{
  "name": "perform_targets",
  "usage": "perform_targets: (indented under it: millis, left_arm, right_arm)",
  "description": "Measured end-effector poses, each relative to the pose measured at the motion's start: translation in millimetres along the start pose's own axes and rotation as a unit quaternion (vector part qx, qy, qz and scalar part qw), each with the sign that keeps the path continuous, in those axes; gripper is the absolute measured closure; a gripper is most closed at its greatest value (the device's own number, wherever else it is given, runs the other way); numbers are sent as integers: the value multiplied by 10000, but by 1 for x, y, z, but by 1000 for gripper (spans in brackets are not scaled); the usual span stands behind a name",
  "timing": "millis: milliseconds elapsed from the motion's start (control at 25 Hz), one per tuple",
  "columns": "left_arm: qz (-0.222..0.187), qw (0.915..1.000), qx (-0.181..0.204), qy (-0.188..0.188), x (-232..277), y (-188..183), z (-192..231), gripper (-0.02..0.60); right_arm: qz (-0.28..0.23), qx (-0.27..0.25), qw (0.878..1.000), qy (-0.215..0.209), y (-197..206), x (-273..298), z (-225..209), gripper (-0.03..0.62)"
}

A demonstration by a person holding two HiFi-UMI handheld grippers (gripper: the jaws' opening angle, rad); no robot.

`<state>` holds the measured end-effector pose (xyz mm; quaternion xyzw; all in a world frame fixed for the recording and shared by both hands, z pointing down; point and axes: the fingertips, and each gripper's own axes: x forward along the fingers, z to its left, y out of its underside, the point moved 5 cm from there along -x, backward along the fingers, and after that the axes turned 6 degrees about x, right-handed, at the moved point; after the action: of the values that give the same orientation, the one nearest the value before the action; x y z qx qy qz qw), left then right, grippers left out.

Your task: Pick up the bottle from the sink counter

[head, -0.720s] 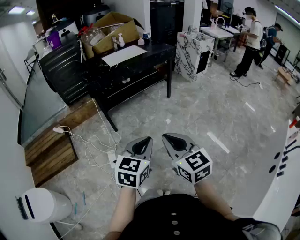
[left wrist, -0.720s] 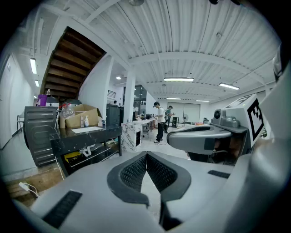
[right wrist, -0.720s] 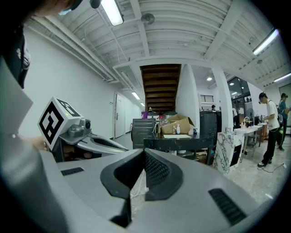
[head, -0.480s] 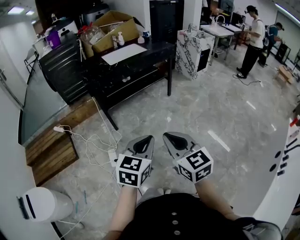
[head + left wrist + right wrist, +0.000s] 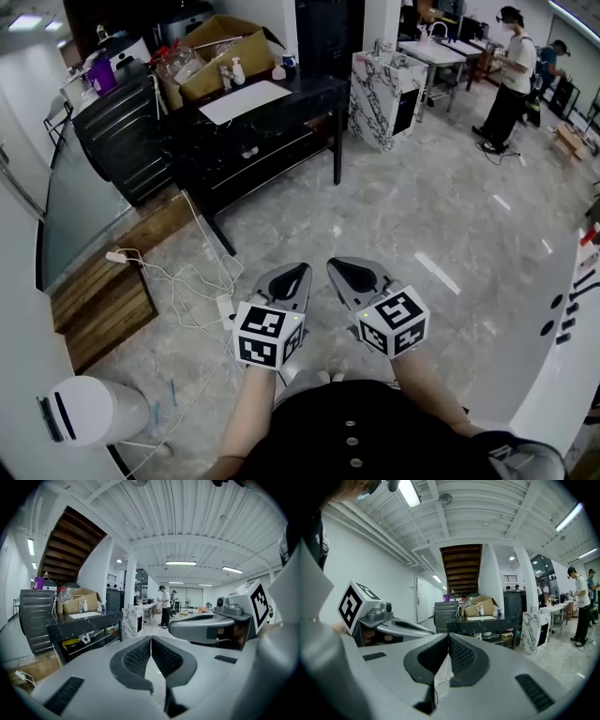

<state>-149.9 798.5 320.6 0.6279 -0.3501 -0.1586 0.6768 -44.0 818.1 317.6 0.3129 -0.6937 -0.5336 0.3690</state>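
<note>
Left gripper view shows the left gripper (image 5: 151, 639) with its dark ribbed fingers (image 5: 138, 659) clenched together, nothing between them. Right gripper view shows the right gripper (image 5: 449, 638) likewise, its fingers (image 5: 461, 658) pressed shut on air.

Seen in the head view, both grippers sit side by side at 6 o'clock, close to the person's body and low over the grey marble floor (image 5: 422, 216). Each carries a white cube with black square markers (image 5: 268, 335).

At 9 o'clock from the left gripper, white cables (image 5: 178, 281) trail over the floor toward a wooden step (image 5: 98, 305). At 11 o'clock stands a long black surface (image 5: 272, 117) bearing a white sheet (image 5: 246, 101), an open cardboard box (image 5: 220, 56) and a small white spray bottle (image 5: 238, 70) just beside the box.

At 1 o'clock, well apart from both grippers, stands the white marble-patterned sink counter (image 5: 380, 89). A small upright thing (image 5: 378, 47) on its top is too small to tell as bottle or tap. Farther off at 2 o'clock stands a person in a white shirt (image 5: 514, 70).
</note>
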Motion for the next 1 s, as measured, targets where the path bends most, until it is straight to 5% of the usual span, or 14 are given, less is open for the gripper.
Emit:
perform_targets:
  millis: [360, 440, 520, 1000]
  left_arm:
    - [-108, 9998, -130, 39, 7, 1, 22, 558]
    - [-94, 9998, -155, 123, 9, 3, 24, 516]
    - [-74, 9996, -172, 209, 11, 6, 24, 477]
    - [105, 9987, -296, 398, 43, 20, 43, 464]
  right_arm:
    - [111, -4, 9995, 308, 5, 14, -4, 490]
    - [86, 19, 9992, 392, 7, 15, -5, 470]
    - [41, 75, 9990, 447, 8, 14, -6, 468]
    - [80, 208, 9985, 490, 13, 39, -25, 468]
